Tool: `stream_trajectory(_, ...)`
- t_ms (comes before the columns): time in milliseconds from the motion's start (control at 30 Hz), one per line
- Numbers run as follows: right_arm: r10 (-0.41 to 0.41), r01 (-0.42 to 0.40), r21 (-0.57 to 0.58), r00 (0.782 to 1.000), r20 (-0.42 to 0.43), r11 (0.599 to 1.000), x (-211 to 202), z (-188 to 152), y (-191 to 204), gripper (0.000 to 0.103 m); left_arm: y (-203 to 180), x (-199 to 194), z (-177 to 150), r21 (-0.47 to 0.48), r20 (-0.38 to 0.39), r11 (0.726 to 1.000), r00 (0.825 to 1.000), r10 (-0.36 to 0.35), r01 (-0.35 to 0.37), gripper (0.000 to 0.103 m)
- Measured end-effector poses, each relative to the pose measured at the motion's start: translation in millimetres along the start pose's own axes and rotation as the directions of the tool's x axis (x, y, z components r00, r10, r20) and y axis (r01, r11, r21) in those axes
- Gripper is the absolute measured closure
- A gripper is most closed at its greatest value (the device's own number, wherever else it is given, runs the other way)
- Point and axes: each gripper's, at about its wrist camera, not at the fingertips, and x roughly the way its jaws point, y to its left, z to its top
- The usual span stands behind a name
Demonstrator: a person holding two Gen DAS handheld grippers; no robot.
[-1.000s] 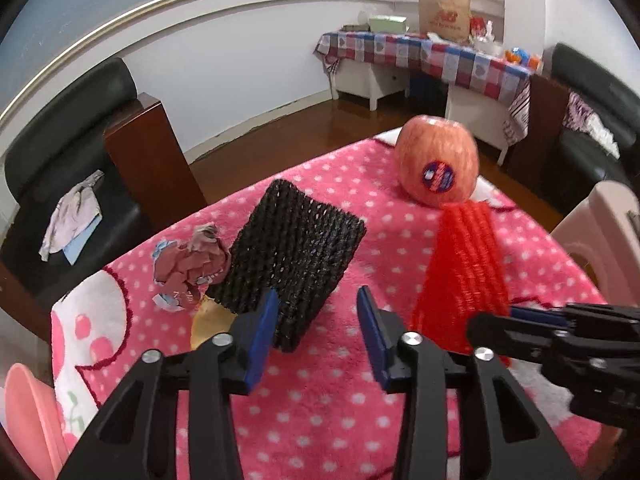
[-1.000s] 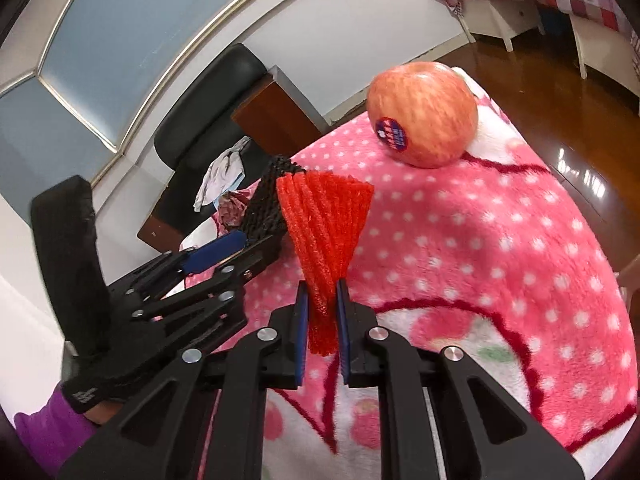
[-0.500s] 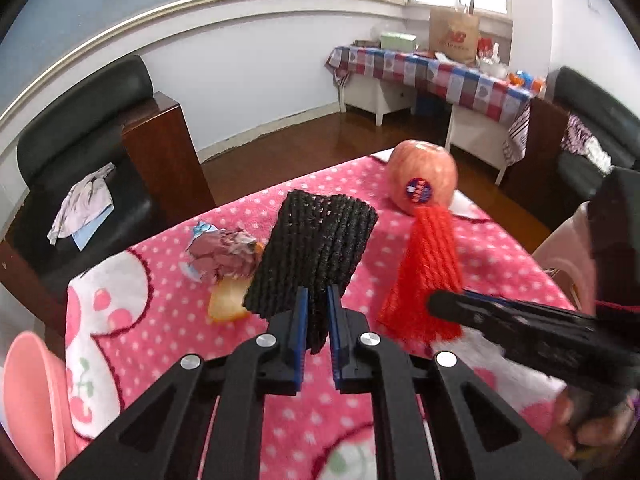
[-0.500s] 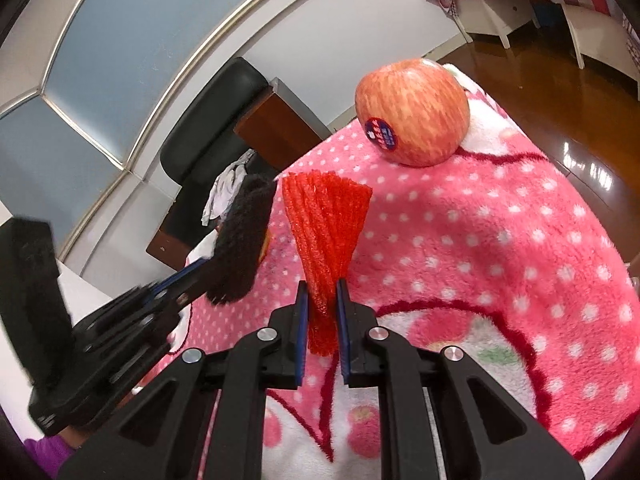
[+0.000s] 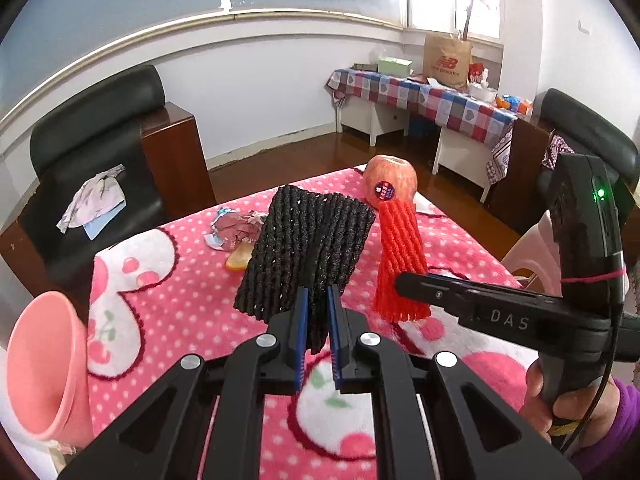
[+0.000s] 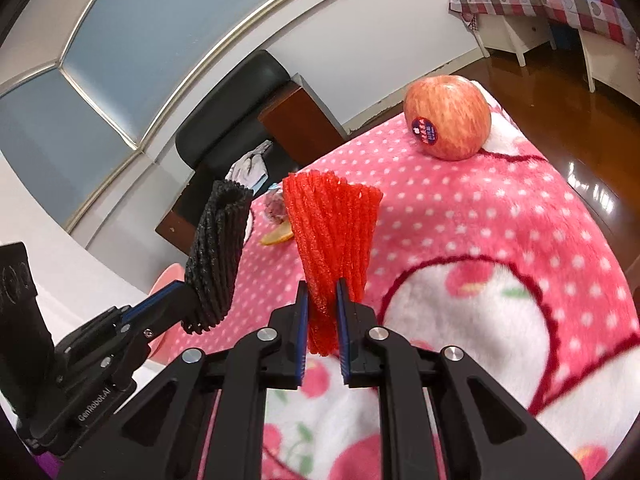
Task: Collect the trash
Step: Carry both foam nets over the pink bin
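Observation:
My left gripper (image 5: 318, 320) is shut on a black foam fruit net (image 5: 306, 252) and holds it up above the pink dotted blanket (image 5: 180, 304). My right gripper (image 6: 322, 316) is shut on a red foam fruit net (image 6: 332, 236), also lifted. The red net (image 5: 400, 260) and the right gripper show at the right of the left wrist view; the black net (image 6: 218, 256) shows at the left of the right wrist view. Crumpled paper (image 5: 236, 228) and an orange peel (image 5: 238, 260) lie on the blanket behind the black net.
An apple (image 6: 448, 118) with a sticker stands at the blanket's far edge. A pink bin (image 5: 48, 368) stands at the table's left edge. Black armchairs, a wooden side table and a checked table stand beyond.
My left gripper has shut on the black net and lifted it off the blanket. My right gripper has kept hold of the red net and raised it.

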Motion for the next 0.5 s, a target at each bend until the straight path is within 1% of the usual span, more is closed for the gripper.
stream_trajectory(333, -0.01, 0.013, -0.05, 0.998, 0.063, 0.999, -46, -12, 34, 0.09, 1, -50, -13, -0.005, 0.077, 1.0, 0.997, 0.021, -0.02, 0.094)
stream_trajectory(500, -0.006, 0.011, -0.057, 0.996, 0.092, 0.998, -65, -13, 45, 0.09, 0, -71, -16, -0.001, 0.113, 0.999, 0.993, 0.033, -0.033, 0.094)
